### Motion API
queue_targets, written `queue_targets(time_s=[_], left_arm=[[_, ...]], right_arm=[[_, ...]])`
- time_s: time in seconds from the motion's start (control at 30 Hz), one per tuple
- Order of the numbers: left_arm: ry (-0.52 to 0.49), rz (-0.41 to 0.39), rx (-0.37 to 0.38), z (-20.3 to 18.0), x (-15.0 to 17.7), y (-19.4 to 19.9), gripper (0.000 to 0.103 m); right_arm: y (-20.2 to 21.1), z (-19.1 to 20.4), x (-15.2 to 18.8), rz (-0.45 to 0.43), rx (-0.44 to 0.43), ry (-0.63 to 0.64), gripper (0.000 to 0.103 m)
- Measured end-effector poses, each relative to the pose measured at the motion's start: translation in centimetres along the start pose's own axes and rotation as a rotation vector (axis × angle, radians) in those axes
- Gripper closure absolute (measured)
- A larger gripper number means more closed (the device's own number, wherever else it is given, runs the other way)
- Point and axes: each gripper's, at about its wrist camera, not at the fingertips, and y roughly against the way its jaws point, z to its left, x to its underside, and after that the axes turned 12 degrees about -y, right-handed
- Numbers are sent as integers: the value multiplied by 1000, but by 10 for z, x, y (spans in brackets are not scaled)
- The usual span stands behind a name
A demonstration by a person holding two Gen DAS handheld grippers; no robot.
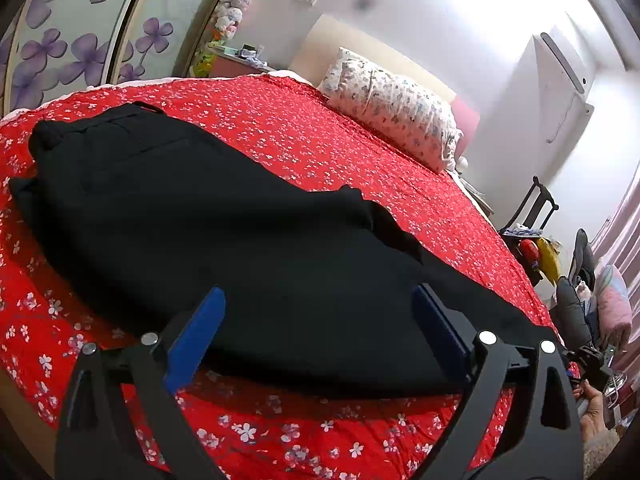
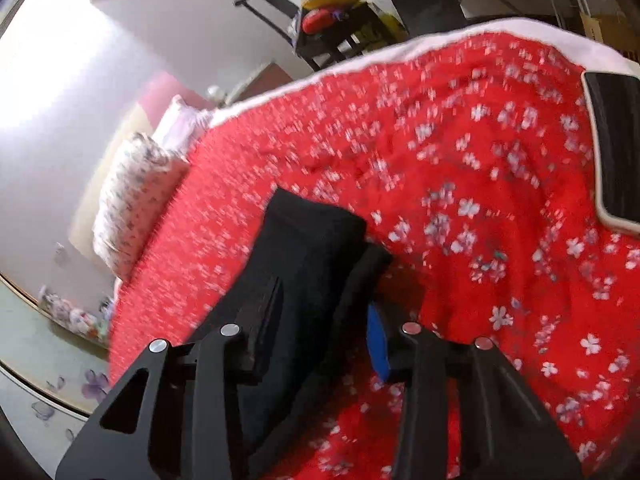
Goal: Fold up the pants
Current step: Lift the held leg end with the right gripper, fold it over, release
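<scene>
Left wrist view: one pair of black pants [image 1: 208, 216] lies flat on the red floral bed [image 1: 280, 432], one pillow [image 1: 396, 112] beyond, and the left hand-held gripper [image 1: 316, 320] gapes wide over the near hem, gripping nothing. Right wrist view: the right hand-held gripper [image 2: 324, 320] has narrowed around a pant leg end [image 2: 312, 248]; one dark phone [image 2: 616, 148] lies apart.

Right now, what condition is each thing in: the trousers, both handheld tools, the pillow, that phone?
black pants: spread flat on the red floral bedspread, not yet folded.
left tool: open, straddling the pants' near edge.
right tool: black cloth between its fingers; grip unclear.
pillow: lying at the headboard.
phone: screen dark.
</scene>
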Motion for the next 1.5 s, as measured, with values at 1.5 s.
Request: queue_targets(time_s=[1.5], left_arm=[[-71, -96, 16, -10, -5, 14, 4]], right_arm=[[14, 240, 377, 562, -451, 862, 92]])
